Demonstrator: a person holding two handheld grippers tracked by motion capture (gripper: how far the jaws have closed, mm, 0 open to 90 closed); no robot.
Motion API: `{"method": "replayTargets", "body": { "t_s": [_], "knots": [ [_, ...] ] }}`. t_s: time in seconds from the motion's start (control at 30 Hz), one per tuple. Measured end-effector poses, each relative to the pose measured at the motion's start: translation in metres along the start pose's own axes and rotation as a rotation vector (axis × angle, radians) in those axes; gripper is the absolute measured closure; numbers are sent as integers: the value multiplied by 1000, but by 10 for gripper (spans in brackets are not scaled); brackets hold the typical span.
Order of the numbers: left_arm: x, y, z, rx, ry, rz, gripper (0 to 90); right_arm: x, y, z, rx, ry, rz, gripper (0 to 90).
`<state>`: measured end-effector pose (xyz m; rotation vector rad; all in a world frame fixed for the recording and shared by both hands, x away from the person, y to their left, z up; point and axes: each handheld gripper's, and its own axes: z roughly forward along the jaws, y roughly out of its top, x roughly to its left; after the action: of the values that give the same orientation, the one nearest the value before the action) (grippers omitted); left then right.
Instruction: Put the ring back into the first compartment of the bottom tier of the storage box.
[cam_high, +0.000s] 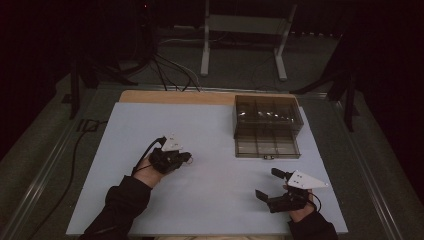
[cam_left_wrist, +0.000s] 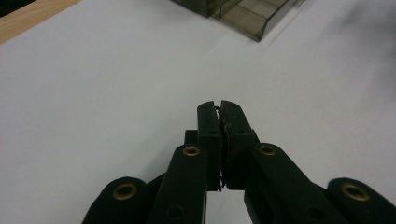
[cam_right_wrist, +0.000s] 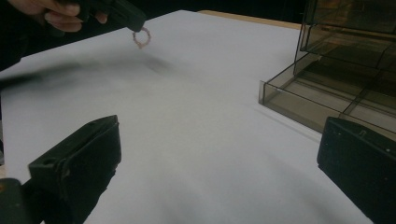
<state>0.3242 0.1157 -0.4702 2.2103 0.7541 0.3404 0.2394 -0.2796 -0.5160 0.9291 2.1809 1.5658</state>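
- Left tool (cam_high: 189, 158): jaws pressed together on a small pinkish ring (cam_right_wrist: 142, 37), which hangs from their tips above the white sheet (cam_high: 210, 200), left of the desk's (cam_high: 150, 96) middle.
- Right tool (cam_high: 268, 184): jaws spread wide, nothing between them, near the desk's front right corner.
- Smoky clear compartment box (cam_high: 267, 125) sits toward the desk's back right corner, lid raised.

Left tool (cam_high: 189, 159) pinched closed, right tool (cam_high: 267, 184) spread wide.
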Motion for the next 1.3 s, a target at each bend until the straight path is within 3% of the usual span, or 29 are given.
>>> {"method": "replayTargets", "body": {
  "t_s": [0.83,1.3],
  "knots": [
    [-18,47,30,-25,-89,73,898,1,0,-1,-1,-4,-1,0],
    [-28,73,42,-44,-119,118,898,1,0,-2,-4,-3,-2,0]
  ]
}}
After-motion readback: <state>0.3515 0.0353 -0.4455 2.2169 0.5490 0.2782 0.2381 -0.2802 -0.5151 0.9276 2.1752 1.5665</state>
